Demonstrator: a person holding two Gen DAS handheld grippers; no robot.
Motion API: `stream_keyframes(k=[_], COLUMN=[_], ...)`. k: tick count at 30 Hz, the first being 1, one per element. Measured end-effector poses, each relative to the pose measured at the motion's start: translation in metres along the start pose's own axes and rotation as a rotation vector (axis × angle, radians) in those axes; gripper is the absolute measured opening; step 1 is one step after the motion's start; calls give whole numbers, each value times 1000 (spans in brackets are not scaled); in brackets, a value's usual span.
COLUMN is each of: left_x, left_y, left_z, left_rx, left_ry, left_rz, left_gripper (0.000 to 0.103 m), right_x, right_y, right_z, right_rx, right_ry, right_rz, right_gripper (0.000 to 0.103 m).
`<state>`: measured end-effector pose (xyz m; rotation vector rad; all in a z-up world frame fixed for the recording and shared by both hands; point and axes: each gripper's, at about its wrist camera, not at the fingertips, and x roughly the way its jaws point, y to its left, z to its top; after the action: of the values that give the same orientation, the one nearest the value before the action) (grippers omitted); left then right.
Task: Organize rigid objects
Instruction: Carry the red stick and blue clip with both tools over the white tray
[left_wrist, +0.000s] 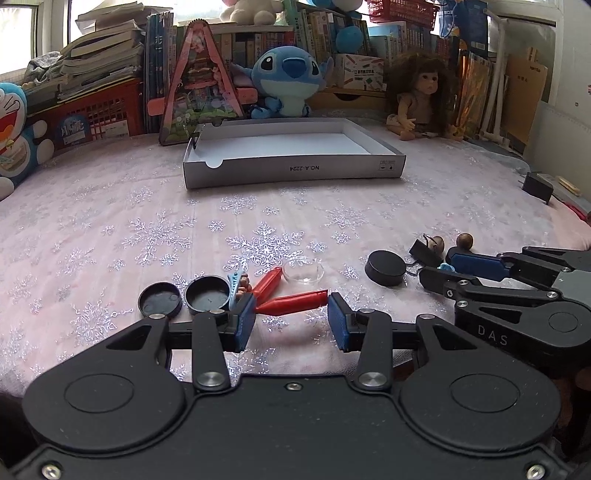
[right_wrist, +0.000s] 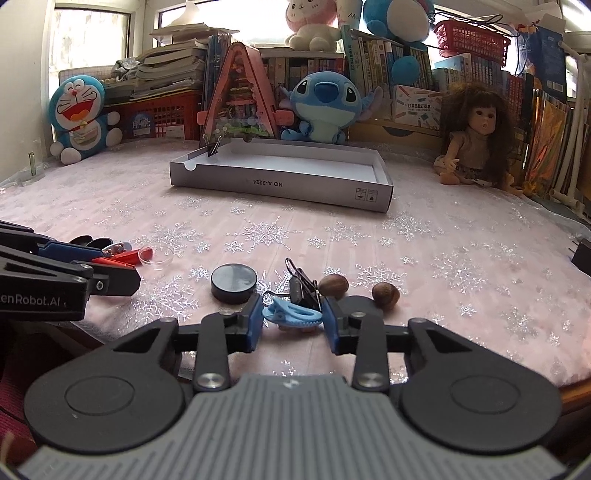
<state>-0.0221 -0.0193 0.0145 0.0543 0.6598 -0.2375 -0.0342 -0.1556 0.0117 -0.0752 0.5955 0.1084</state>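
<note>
Left wrist view: left gripper (left_wrist: 291, 320) jaws open around red clip (left_wrist: 291, 303); right gripper (right_wrist: 291, 320) open, straddling blue clip (right_wrist: 291, 314).

Tray (left_wrist: 291, 170) lay far back on tabletop (left_wrist: 110, 229); caps (left_wrist: 160, 298) left, puck (left_wrist: 386, 266) right, lens (left_wrist: 303, 272) between

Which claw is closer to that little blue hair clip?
Right. The right claw has the blue hair clip between its open fingers; the left claw sits off to the left, around the red clip.
</note>
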Motion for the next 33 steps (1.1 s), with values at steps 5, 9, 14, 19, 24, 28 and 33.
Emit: stream_keyframes(k=[5, 9, 14, 19, 24, 28, 33], left_x=[-1, -1, 1, 12, 20, 26, 41], left_y=[2, 7, 13, 23, 29, 37, 51], left_z=[10, 18, 29, 34, 39, 48, 65], left_rx=[9, -4, -12, -42, -64, -90, -136], left_ry=[-32, -53, -73, -73, -71, -84, -72], left_rz=[5, 20, 32, 59, 61, 52, 52], left_gripper=[40, 40, 40, 40, 40, 40, 40], right_x=[-3, -4, -1, 4, 11, 16, 29], right_y=[-5, -10, -18, -25, -32, -37, -47], right_z=[5, 12, 19, 24, 28, 31, 40], right_rx=[15, 21, 42, 60, 88, 111, 155], right_ry=[-18, -40, -56, -61, -55, -52, -35], right_rz=[3, -5, -11, -26, -30, -27, -18], right_gripper=[40, 40, 40, 40, 40, 40, 40])
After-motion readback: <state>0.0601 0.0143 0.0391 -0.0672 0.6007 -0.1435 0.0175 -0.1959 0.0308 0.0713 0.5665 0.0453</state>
